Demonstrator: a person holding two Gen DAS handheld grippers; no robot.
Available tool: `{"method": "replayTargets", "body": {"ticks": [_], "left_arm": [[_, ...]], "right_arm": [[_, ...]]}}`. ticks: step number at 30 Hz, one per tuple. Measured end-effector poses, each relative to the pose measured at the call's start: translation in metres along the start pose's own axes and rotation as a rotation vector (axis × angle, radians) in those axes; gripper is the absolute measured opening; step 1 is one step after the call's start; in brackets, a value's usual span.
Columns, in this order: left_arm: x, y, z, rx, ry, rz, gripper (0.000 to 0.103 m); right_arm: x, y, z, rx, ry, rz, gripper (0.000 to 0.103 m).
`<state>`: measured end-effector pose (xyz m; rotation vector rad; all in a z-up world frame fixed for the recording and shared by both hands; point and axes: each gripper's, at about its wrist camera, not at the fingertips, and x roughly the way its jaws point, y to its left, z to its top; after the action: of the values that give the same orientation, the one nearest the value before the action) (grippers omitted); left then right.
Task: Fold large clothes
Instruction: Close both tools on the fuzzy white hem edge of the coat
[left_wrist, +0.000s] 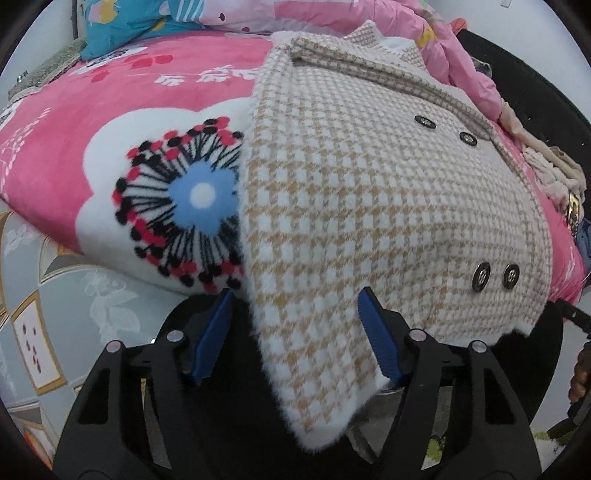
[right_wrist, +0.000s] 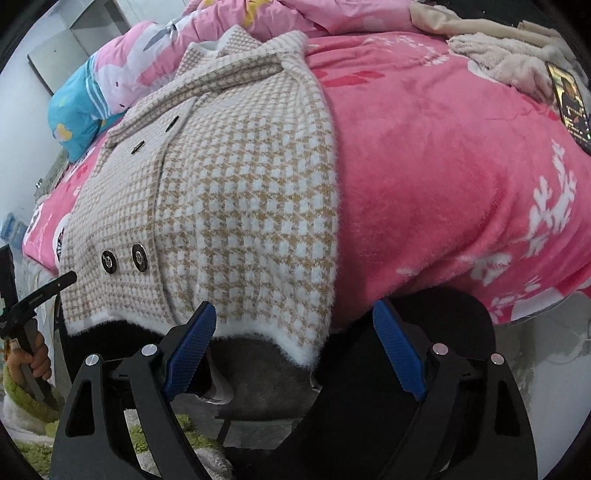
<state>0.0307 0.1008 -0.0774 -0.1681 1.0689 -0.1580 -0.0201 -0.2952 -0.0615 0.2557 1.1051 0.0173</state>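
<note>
Underneath, pink blanket covers the bed; checked coat lies at twelve o'clock; my left gripper straddles its hem, unclenched; my right gripper gapes, empty.

Black tool, blue pads

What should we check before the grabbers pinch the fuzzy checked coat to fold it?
1. Beige-and-white houndstooth wool coat lies on pink fleece blanket: ok.
2. Coat's hem corner between left gripper fingers: ok.
3. Left pads pressing the cloth: not ok, gaps show.
4. Right gripper open: ok.
5. Hem corner between right fingers: ok.
6. Sleeves tucked in: cannot tell.
</note>
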Motion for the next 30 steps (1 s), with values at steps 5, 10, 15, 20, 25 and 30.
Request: {"method": "replayTargets", "body": {"ticks": [5, 10, 15, 20, 25, 30], "left_arm": [[0.006, -0.001, 0.005, -0.023, 0.018, -0.058, 0.048], [0.001, -0.01, 0.0, -0.015, 0.018, -0.107, 0.045], [0.001, -0.015, -0.009, -0.032, 0.046, -0.138, 0.045], [0.004, -0.019, -0.021, -0.034, 0.076, -0.14, 0.039], [0.007, -0.024, -0.028, -0.017, 0.085, -0.129, 0.028], [0.007, -0.023, -0.031, -0.012, 0.076, -0.122, 0.018]], "right_arm": [[0.009, -0.004, 0.0, 0.021, 0.015, 0.032, 0.085], [0.015, -0.01, -0.004, 0.037, 0.032, 0.049, 0.081], [0.022, -0.013, -0.014, 0.062, 0.051, 0.072, 0.073], [0.031, -0.013, -0.022, 0.099, 0.07, 0.116, 0.056], [0.031, -0.011, -0.025, 0.106, 0.055, 0.113, 0.036], [0.024, -0.01, -0.027, 0.114, 0.028, 0.118, 0.015]]}}
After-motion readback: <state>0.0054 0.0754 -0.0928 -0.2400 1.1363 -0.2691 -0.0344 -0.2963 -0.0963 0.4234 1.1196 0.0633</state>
